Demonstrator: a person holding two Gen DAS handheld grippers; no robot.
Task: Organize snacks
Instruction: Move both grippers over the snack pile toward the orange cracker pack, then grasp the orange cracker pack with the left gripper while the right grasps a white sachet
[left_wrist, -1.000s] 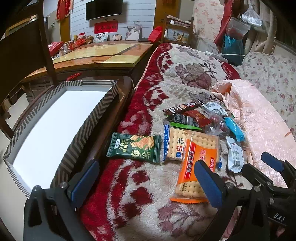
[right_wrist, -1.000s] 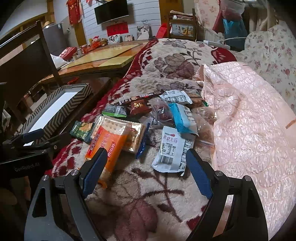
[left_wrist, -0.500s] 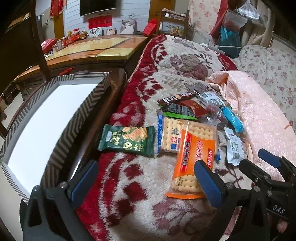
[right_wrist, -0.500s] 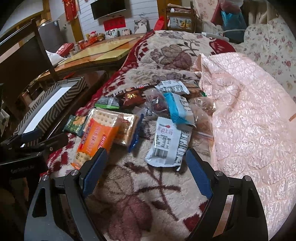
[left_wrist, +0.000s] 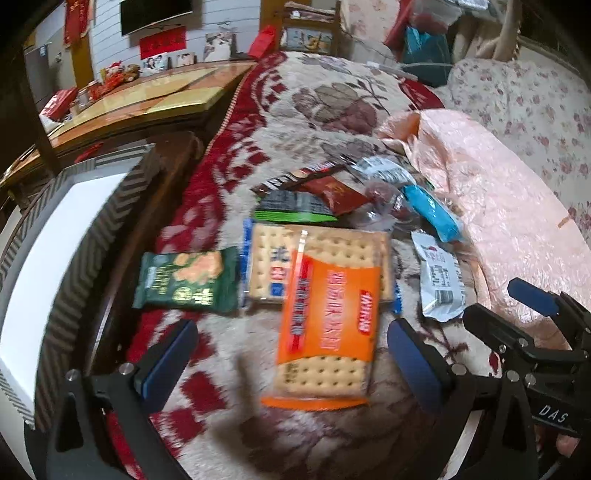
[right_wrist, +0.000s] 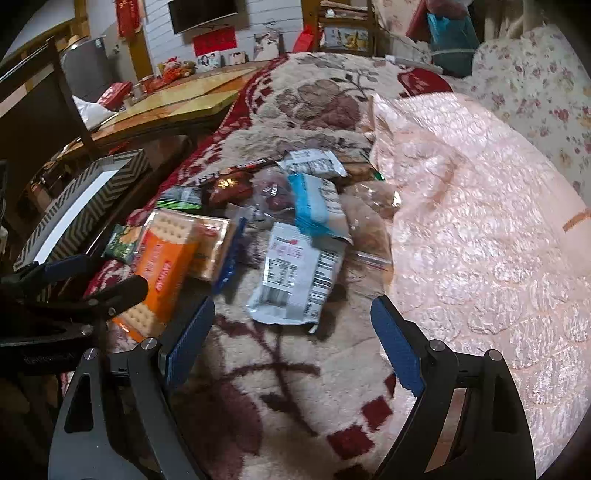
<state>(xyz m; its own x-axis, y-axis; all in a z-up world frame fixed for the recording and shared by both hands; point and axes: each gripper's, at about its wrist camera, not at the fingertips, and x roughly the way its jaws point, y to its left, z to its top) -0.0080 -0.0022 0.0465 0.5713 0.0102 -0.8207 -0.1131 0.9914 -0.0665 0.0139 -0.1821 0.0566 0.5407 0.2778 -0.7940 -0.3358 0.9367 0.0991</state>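
While left gripper (left_wrist: 291, 354) gapes, orange cracker pack (left_wrist: 327, 325) lies between fingers

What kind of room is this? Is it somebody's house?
Most likely a home living room. A TV hangs on the wall above framed photos, a wooden table stands nearby, and snack packets lie on a flowered blanket, probably over a sofa or bed.

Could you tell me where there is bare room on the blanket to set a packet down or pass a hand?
The patterned blanket is bare between the right gripper and the white packet. The striped box looks empty. The pink quilt carries nothing. It is crowded from the orange cracker pack back to the blue packet.
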